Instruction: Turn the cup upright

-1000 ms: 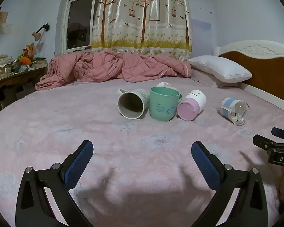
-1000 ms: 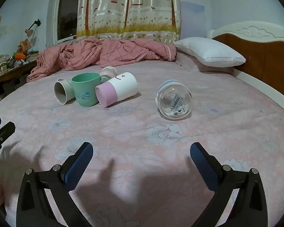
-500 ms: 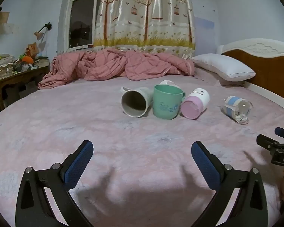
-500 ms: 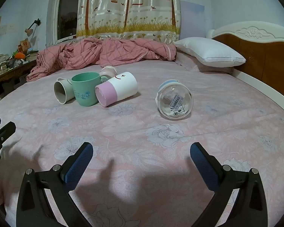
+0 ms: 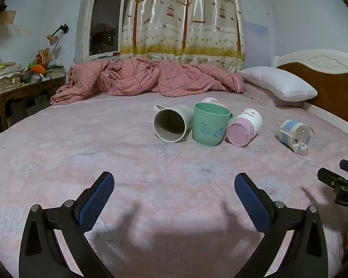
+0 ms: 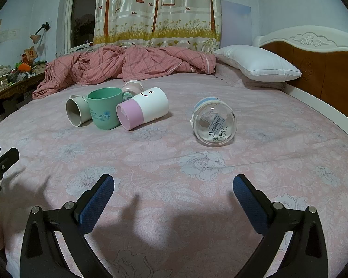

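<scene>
Several cups lie on the pink bed. A white mug [image 5: 171,123] [image 6: 77,112] lies on its side, mouth toward me. A green cup [image 5: 210,124] [image 6: 105,107] stands upright beside it. A white cup with a pink base [image 5: 244,127] [image 6: 142,111] lies on its side. A clear glass cup with a blue band [image 5: 295,134] [image 6: 213,121] lies on its side, apart to the right. A small pink cup [image 6: 132,85] is half hidden behind the group. My left gripper [image 5: 174,193] and right gripper [image 6: 173,192] are open, empty, short of the cups.
A crumpled pink quilt [image 5: 146,78] lies at the back of the bed [image 5: 58,153]. A white pillow [image 5: 278,83] and wooden headboard [image 6: 324,69] are at the right. A cluttered side table [image 5: 23,85] stands at the left. The right gripper's finger [image 5: 336,180] shows at the left view's edge.
The left gripper's view has shifted slightly, so the cups appear a little lower and to the right. The right gripper has barely moved. Both stay open.
</scene>
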The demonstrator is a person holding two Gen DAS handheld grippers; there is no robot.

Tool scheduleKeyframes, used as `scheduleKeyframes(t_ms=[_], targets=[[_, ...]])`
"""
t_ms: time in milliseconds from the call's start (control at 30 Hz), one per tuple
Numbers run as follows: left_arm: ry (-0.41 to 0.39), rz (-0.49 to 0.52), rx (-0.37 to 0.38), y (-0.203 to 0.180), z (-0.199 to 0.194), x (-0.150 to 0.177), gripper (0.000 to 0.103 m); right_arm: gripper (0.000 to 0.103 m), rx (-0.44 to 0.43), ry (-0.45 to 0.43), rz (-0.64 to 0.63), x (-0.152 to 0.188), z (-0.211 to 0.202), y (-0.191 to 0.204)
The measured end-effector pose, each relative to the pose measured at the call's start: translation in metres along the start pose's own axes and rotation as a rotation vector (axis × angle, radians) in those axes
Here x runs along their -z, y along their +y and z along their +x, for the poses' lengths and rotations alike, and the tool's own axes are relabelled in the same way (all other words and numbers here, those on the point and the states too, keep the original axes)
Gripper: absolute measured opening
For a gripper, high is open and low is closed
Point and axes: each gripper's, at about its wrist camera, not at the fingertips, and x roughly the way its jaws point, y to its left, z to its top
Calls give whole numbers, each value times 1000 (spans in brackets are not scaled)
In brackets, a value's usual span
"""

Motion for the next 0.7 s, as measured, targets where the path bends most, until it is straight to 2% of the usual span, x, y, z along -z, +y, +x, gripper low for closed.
scheduleKeyframes(t_ms=[700], targets=[[5, -10, -1, 1, 1, 1, 103, 103, 0, 3, -2, 0, 2, -2]])
